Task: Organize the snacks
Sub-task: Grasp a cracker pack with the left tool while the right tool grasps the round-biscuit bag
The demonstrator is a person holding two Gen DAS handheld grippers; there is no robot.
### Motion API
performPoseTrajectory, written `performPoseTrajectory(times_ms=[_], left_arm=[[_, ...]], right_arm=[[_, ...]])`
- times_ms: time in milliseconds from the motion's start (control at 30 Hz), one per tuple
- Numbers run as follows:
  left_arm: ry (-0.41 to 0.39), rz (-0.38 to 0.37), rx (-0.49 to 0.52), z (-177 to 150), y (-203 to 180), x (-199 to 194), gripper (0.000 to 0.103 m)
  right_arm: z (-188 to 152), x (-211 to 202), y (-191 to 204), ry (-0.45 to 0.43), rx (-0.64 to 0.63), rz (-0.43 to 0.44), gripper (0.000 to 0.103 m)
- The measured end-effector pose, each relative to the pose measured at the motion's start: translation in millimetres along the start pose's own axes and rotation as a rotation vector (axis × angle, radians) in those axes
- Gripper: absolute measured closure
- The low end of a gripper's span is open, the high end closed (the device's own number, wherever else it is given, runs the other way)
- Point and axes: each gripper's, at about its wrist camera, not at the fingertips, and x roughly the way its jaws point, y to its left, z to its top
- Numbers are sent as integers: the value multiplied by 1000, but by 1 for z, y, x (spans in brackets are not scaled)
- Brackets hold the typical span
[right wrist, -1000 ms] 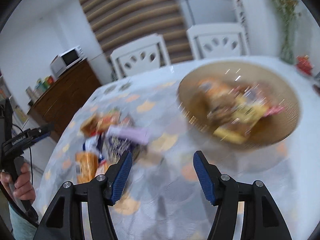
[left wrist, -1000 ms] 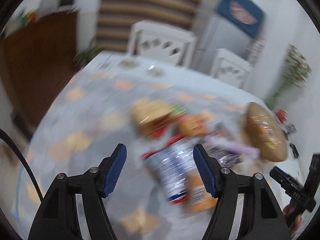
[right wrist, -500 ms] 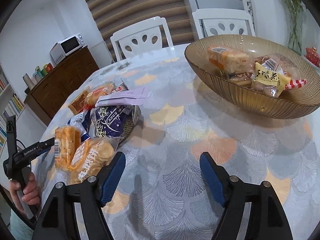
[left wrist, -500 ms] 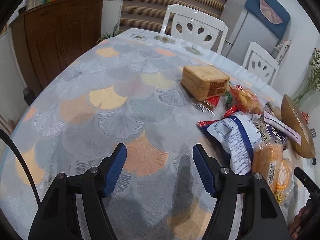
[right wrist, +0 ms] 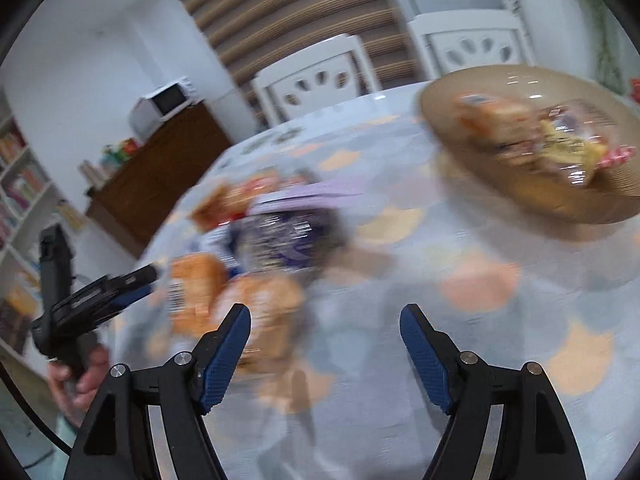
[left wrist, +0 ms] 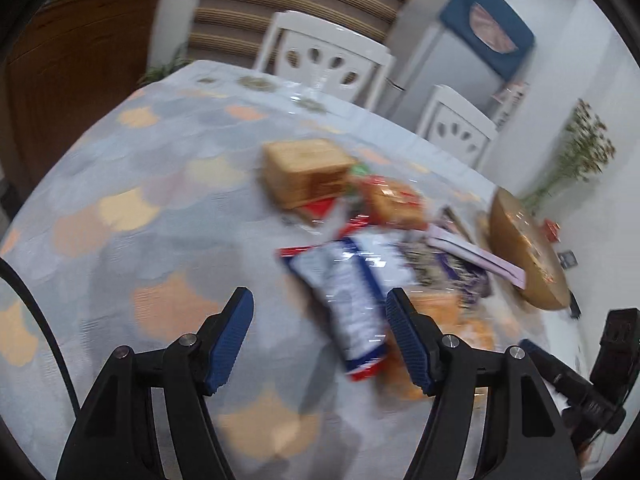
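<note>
Both tools carry black angular arms tipped with ridged blue pads. On the left tool (left wrist: 320,328) the pads stand apart over the worktop (left wrist: 120,208), gripping nothing; a glossy blue-and-white crinkled packet (left wrist: 352,300) lies between and just ahead of them, closer to the right pad, though blur hides whether anything touches it. On the right tool (right wrist: 324,340) the jaws are opening with only bare patterned cloth between them, a smooth covering of grey, peach and cream scallop shapes.

Just ahead-left of the right tool sit two puffy orange wrapped buns (right wrist: 240,292), then a dark purple shiny bag (right wrist: 288,236) with a pale lilac flat pack (right wrist: 320,192) leaning on it. Beyond the left tool's packet lie an orange-red pouch (left wrist: 396,204) and a blocky tan stack of biscuits (left wrist: 308,172).

Ahead-right of the right tool, well apart from the pile, stands a wide, ribbed amber bowl (right wrist: 560,200) holding several wrapped snacks (right wrist: 532,136), details smeared. A hand (right wrist: 76,376) grips the left tool's handle at the far left edge of the right wrist view. White cut-out chairs (right wrist: 320,76) stand behind the worktop.
</note>
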Motion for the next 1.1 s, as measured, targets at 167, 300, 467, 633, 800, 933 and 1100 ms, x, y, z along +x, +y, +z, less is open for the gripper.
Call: performPoseTrajectory(times_ms=[167,300,467,633,800,933,1100], left_arm=[[21,-46,30,-7,-29,6,36],[25,-56,64,-15,-47,8,36],[68,-53,58,-22,-62,16,36],[98,31,113,-25,-75,35,38],[82,67,159,-27,-81,36,45],[73,60,168,-27,-77,34,55],[58,53,153,-26,-67,25,57]], right_arm=[[-10,15,44,21,-119,-34,21],[-18,26,53,37,-132,-60,21],[-25,31,53,39,-100,-52,21],[-26,34,62,34,-143,-103,21],[-26,38,59,41,-141,-112,21],[-25,43,57,48,-134,-130,24],[-27,41,62,37,-154,-132,45]])
